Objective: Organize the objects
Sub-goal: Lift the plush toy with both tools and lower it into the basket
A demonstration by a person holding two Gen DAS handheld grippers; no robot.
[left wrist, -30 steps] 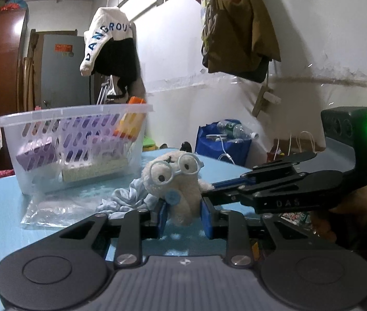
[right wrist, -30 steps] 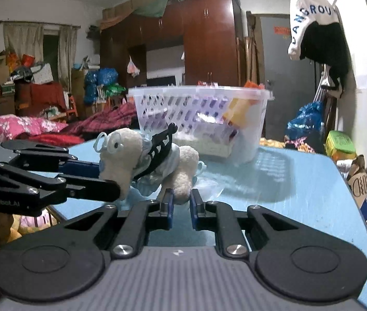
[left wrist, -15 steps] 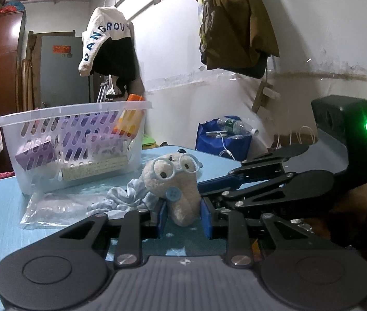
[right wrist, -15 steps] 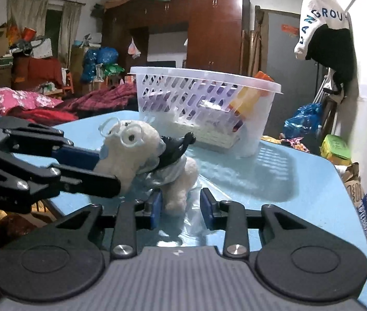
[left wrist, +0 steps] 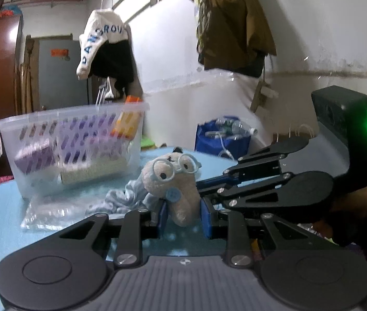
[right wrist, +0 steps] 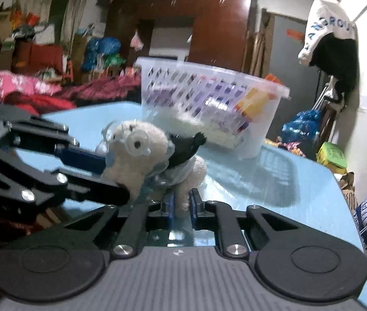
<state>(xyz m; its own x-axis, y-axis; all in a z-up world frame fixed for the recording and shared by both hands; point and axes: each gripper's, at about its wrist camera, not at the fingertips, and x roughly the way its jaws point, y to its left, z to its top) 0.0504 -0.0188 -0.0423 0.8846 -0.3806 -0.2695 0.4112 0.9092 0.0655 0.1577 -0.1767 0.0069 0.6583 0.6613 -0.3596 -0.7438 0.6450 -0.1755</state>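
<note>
Step in hand: grasping the plush toy (left wrist: 173, 181) with both tools, probably to lift it toward the basket (left wrist: 74, 140).
Left hand-held gripper (left wrist: 183, 215): narrowed around the toy's lower front part, blue pads on both sides; real contact looks likely but not sure.
Right hand-held gripper (right wrist: 182, 204): narrowed on one leg of the toy, seems to hold it.
Plush toy: on the blue worktop (right wrist: 300, 181), standing between the two tools, with round glasses and a light blue garment; black piece on its back.
Basket: white, perforated, at about 10 o'clock from the toy in the left wrist view, at 1 o'clock in the right wrist view; already with purple boxes and an orange pack inside.
Plastic bag (left wrist: 53, 210): flat on the worktop, just beside the toy, in front of the basket.
Next move, as judgement: firm closing, then lifting high enough to pass over the basket rim, both tools together, without dragging the bag.
</note>
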